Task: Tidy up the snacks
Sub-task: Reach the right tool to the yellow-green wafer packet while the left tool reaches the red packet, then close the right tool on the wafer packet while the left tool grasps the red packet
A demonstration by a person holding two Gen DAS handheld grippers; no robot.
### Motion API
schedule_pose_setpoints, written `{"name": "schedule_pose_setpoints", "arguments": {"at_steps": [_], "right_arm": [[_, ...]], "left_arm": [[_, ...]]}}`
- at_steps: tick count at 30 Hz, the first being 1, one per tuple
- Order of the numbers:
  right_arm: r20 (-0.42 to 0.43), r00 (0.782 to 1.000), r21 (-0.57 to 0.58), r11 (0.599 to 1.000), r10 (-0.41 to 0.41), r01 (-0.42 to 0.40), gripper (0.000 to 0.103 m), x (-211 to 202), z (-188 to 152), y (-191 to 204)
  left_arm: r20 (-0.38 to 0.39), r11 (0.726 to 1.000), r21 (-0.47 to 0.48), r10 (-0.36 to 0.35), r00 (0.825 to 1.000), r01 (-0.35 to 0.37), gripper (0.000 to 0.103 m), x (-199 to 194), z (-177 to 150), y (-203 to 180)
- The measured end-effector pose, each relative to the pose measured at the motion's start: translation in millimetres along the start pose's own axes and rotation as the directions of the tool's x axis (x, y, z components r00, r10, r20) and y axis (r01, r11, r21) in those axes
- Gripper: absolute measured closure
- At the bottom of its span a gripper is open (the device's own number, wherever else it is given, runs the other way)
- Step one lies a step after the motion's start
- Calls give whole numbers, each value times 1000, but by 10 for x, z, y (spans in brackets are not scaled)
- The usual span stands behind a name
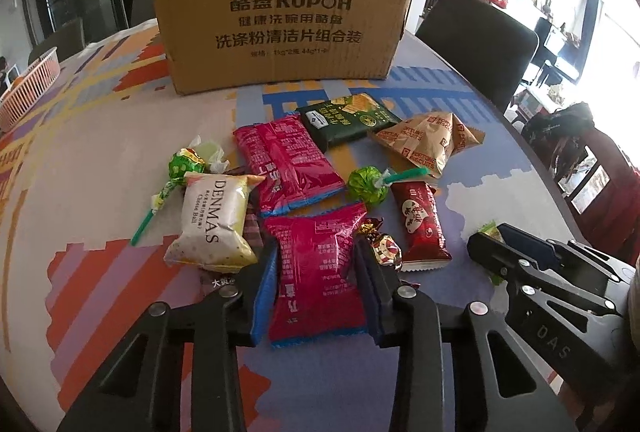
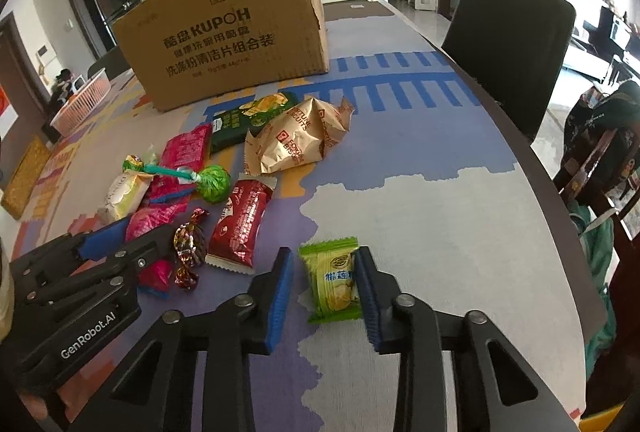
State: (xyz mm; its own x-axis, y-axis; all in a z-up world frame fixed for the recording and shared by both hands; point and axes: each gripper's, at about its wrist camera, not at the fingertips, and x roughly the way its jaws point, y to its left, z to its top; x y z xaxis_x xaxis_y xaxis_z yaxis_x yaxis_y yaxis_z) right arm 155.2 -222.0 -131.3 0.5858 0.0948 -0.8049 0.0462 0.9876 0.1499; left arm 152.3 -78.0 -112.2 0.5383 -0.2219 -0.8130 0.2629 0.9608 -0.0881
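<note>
Downward, both claws (image 1: 316,272) (image 2: 324,284) straddling snack packets

pink packet (image 1: 316,272): flat on cloth | green packet (image 2: 334,278): flat, apart from pile

Green snack packet (image 2: 334,278) between fingers (image 2: 280,292)

I am reading "KUPOH" on the cardboard box (image 1: 280,20); before it, "DENMAS" on a white packet (image 1: 214,218), "FORTUNE BISCUITS" on a gold one (image 1: 428,144).
</note>
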Motion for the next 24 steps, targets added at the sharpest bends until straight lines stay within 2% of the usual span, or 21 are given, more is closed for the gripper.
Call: {"name": "schedule_pose_setpoints", "arguments": {"at_steps": [8, 16, 24], "right_arm": [[2, 1000, -13, 1000, 2, -2, 80, -40, -4, 20], [41, 998, -32, 998, 53, -52, 80, -241, 25, 135], [125, 989, -84, 994, 84, -74, 80, -516, 170, 319]], "left_arm": [[0, 1000, -4, -5, 1000, 5, 71, -89, 2, 14], [67, 1000, 6, -8, 998, 7, 71, -371, 18, 5], [136, 1000, 15, -23, 990, 21, 71, -655, 176, 84]]}}
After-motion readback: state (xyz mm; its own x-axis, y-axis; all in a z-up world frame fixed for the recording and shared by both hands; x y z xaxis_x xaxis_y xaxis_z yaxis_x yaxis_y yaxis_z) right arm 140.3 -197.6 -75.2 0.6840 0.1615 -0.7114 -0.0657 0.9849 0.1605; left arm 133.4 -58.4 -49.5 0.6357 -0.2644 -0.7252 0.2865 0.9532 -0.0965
